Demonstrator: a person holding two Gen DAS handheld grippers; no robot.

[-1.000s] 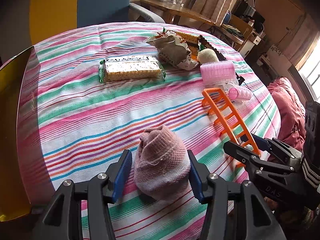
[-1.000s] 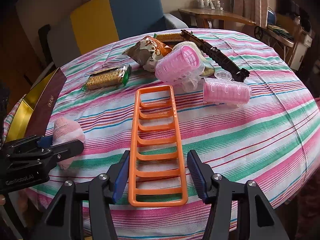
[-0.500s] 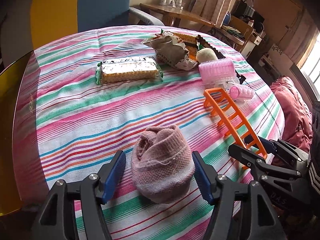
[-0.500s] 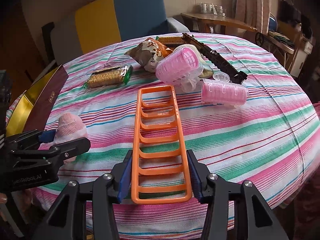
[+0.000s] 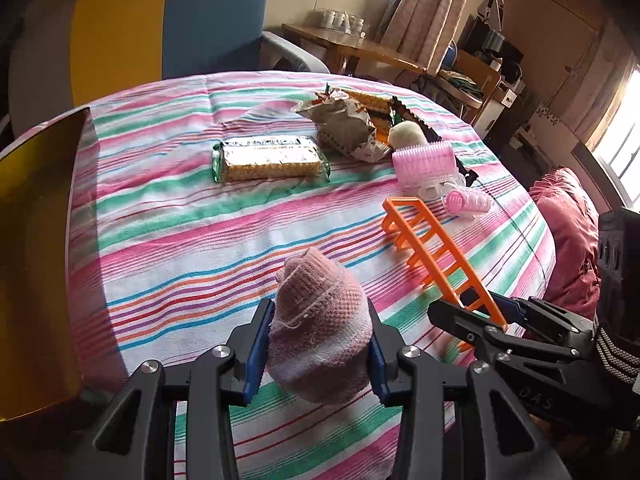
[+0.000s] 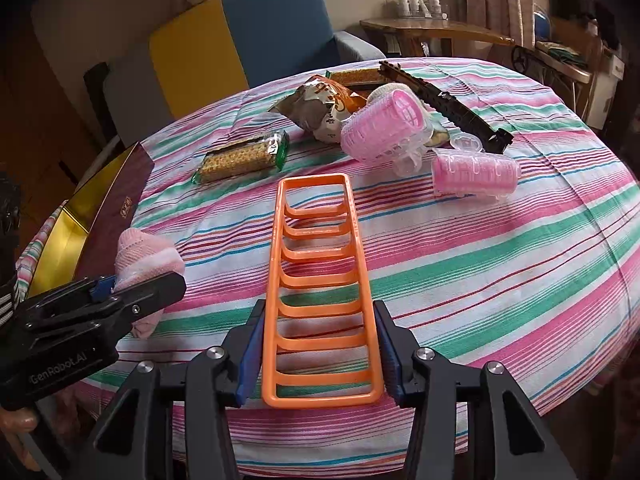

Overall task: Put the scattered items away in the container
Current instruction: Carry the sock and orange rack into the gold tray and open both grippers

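Two pink rollers (image 6: 382, 128) (image 6: 476, 173) — one orange rack (image 6: 320, 280)

The gold-lined box (image 5: 36, 240) runs off the left edge of the left wrist view; the pink sock's (image 6: 146, 256) lower half hides behind the left gripper (image 6: 120, 296).

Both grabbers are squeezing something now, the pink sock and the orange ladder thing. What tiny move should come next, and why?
Probably lift the left hand-held gripper a little and swing it left toward the gold box. Its pads already press both sides of the pink sock, and the box lies open just beside it. The right hand-held gripper grips the orange rack, whose far end looks raised, and could follow.
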